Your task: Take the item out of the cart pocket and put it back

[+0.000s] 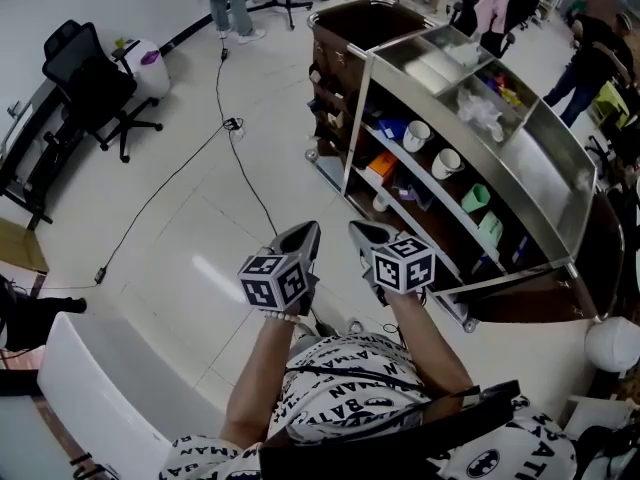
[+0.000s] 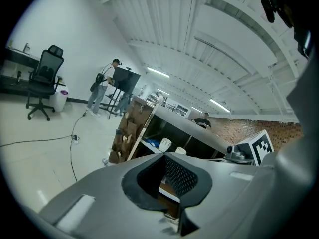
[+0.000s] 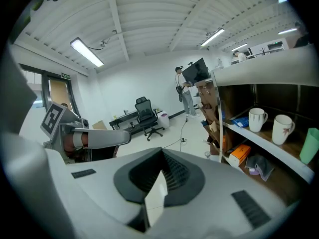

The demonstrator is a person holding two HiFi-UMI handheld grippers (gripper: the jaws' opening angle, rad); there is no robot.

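Grey left gripper (image 1: 303, 233) and right gripper (image 1: 362, 232), both clenched shut and empty, hang beside the cart (image 1: 560, 180). Pockets (image 1: 328, 96) at its far end hold brownish items, apart from both grippers.

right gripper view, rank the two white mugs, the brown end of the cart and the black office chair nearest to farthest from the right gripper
1. White mugs, on the right; the pair is too close together to split.
2. Brown end of the cart, right of centre, past the mugs.
3. Black office chair, centre, across the floor from the right gripper, by the far wall.
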